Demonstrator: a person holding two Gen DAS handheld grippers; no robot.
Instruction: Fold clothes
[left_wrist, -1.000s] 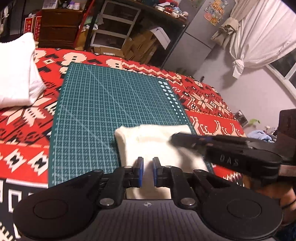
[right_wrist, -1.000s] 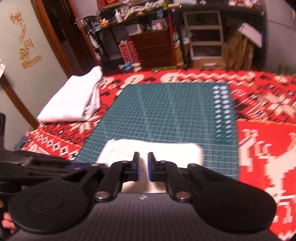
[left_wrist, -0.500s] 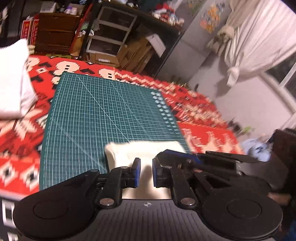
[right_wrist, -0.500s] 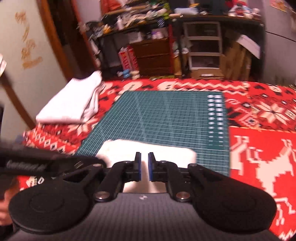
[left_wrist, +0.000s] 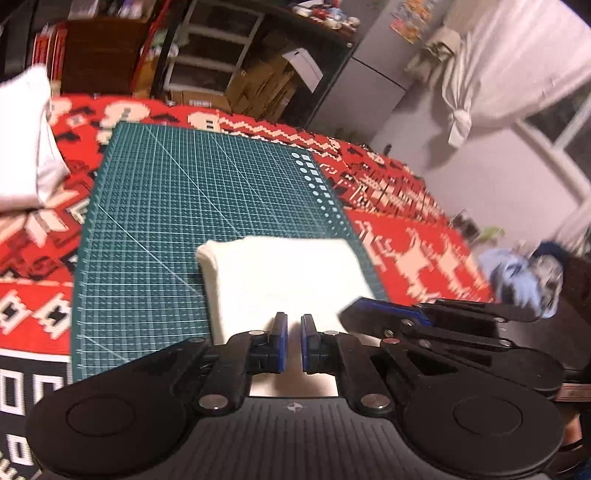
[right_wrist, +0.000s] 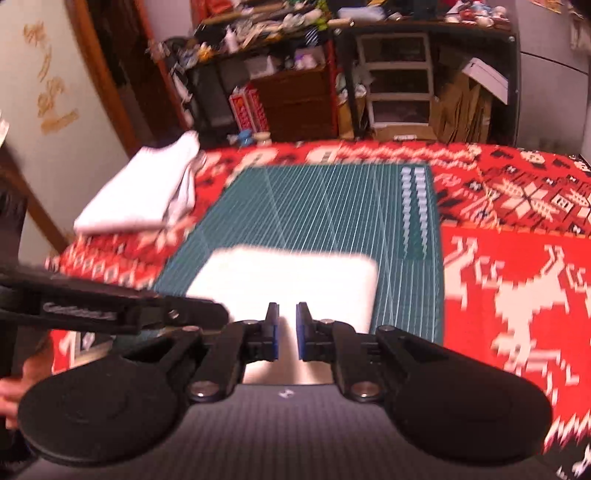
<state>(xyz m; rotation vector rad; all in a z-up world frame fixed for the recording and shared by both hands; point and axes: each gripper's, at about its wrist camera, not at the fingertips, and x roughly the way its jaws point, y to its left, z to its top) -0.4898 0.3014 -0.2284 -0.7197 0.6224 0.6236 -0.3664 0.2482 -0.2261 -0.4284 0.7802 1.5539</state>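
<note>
A folded cream cloth (left_wrist: 280, 273) (right_wrist: 284, 280) lies flat on the green cutting mat (left_wrist: 184, 206) (right_wrist: 325, 206), by the mat's near right corner. My left gripper (left_wrist: 293, 317) hovers over the cloth's near edge; its jaws are closing to a narrow slit with nothing between them. My right gripper (right_wrist: 287, 308) hangs over the same near edge, shut and empty. Each wrist view shows the other gripper from the side: the right gripper (left_wrist: 354, 312) just right of the left one, the left gripper (right_wrist: 221, 314) at the cloth's left corner.
The mat rests on a red patterned blanket (left_wrist: 406, 258) (right_wrist: 517, 288). A stack of folded white clothes (left_wrist: 22, 147) (right_wrist: 144, 195) sits at the far left. A bluish heap of laundry (left_wrist: 517, 280) lies off to the right. Shelves and boxes stand behind. A hand (right_wrist: 11, 398) holds the left gripper.
Both grippers have drawn back a little toward the cloth's near edge. The right gripper's tip no longer reaches over the cloth's top. The cloth has stayed put on the mat.
</note>
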